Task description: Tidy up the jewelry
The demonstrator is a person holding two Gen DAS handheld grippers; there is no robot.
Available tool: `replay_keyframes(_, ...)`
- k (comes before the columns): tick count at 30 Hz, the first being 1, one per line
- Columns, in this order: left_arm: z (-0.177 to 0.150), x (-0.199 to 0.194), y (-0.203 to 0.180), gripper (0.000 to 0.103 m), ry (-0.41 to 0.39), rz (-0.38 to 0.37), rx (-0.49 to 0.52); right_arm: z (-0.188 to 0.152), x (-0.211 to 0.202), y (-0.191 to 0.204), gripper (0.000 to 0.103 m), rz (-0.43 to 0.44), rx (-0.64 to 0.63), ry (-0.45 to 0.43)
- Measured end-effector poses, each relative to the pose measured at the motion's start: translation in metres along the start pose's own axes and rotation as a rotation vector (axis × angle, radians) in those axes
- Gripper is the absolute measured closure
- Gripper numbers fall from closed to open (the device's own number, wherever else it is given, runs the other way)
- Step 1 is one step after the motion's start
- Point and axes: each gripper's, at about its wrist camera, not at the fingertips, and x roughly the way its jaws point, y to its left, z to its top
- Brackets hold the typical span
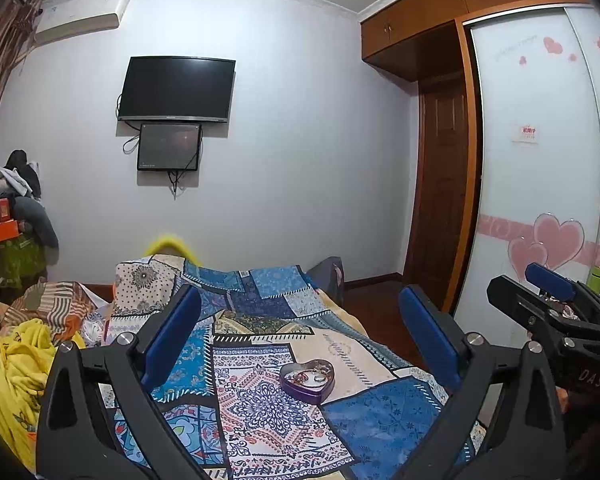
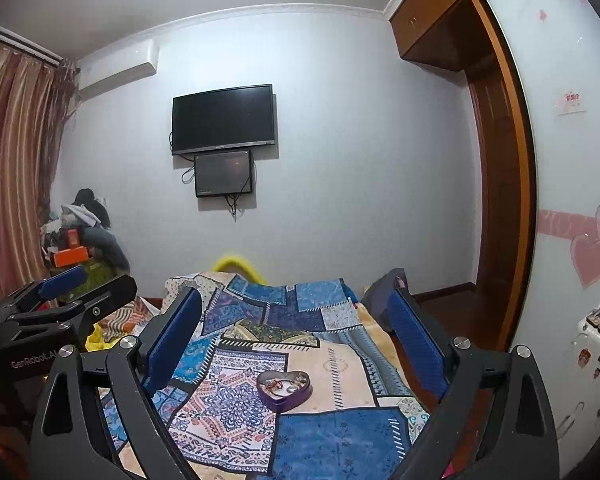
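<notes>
A purple heart-shaped tin (image 1: 307,381) sits on the patchwork quilt (image 1: 260,412) of the bed and holds rings and a chain. It also shows in the right wrist view (image 2: 285,390). My left gripper (image 1: 300,340) is open and empty, raised above the bed with the tin low between its blue pads. My right gripper (image 2: 296,332) is open and empty too, with the tin just below its middle. The right gripper shows at the right edge of the left wrist view (image 1: 556,304); the left gripper shows at the left of the right wrist view (image 2: 60,300).
The bed runs toward a white wall with a mounted TV (image 1: 176,89) and a smaller screen (image 1: 169,147). Crumpled yellow and striped bedding (image 1: 24,356) lies at the bed's left. A wardrobe with heart stickers (image 1: 540,184) stands at the right. Clutter (image 2: 80,236) piles by the curtain.
</notes>
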Motion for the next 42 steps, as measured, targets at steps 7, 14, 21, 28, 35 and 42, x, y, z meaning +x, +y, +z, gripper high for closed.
replay_keyframes(7, -0.001, 0.004, 0.002, 0.003, 0.014, 0.002, -0.007, -0.001, 0.001, 0.000, 0.010, 0.006, -0.002, 0.019)
replay_keyframes(14, -0.002, 0.007, 0.003, 0.003, 0.020, 0.011, -0.007, 0.001, 0.000, -0.001, 0.010, 0.010, 0.004, 0.025)
replay_keyframes(21, -0.003, 0.008, 0.004, 0.003, 0.024, 0.006, -0.014, 0.002, -0.001, -0.002, 0.010, 0.013, 0.008, 0.028)
replay_keyframes(28, -0.004, 0.009, 0.003, 0.003, 0.029, 0.004, -0.006, 0.003, -0.002, -0.003, 0.010, 0.016, 0.012, 0.033)
replay_keyframes(35, -0.005, 0.009, 0.004, 0.003, 0.033, -0.006, -0.014, 0.003, -0.001, -0.004, 0.010, 0.016, 0.013, 0.033)
replay_keyframes(42, -0.006, 0.011, 0.004, 0.003, 0.046, -0.012, -0.023, 0.002, 0.000, -0.004, 0.010, 0.014, 0.015, 0.037)
